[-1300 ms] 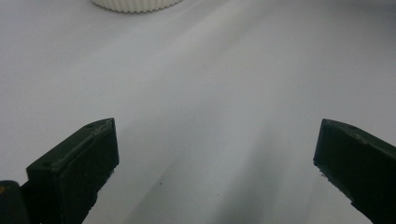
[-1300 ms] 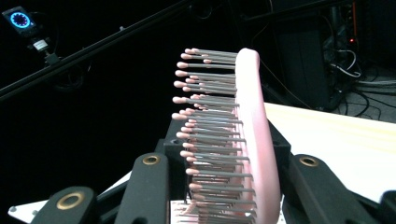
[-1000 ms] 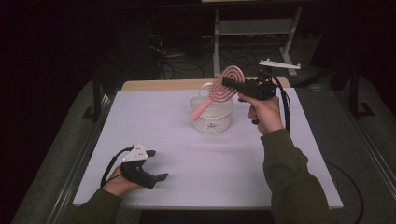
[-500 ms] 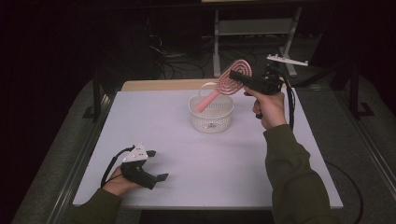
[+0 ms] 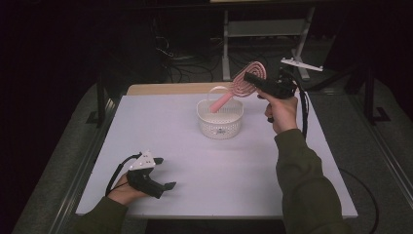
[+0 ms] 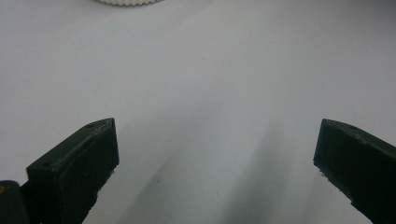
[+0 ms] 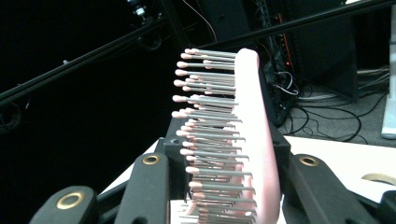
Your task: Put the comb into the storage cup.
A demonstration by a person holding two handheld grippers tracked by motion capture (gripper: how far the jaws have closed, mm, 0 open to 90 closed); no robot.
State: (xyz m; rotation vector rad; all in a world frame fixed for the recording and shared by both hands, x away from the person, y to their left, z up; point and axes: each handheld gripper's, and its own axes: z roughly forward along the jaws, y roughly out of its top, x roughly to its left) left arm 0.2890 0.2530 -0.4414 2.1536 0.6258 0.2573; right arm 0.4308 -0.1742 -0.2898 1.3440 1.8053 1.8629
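Right gripper (image 5: 254, 81) was clamped on the pink hairbrush's (image 5: 242, 87) head; I held it tilted above the white basket (image 5: 220, 118) near the table's (image 5: 195, 161) far edge. Left gripper (image 5: 163, 187) rested by the near-left corner, jaws apart, holding nothing.

Pink hairbrush (image 5: 242, 85) — tilted, handle dipping into white basket (image 5: 220, 119) — bristles sideways.

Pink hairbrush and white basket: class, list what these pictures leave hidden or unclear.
- Hairbrush handle tip: high view, behind the basket rim; touching the bottom or not, unclear.
- Brush handle: right gripper view, cut off by bottom edge.
- Basket: left gripper view, cut by top edge.
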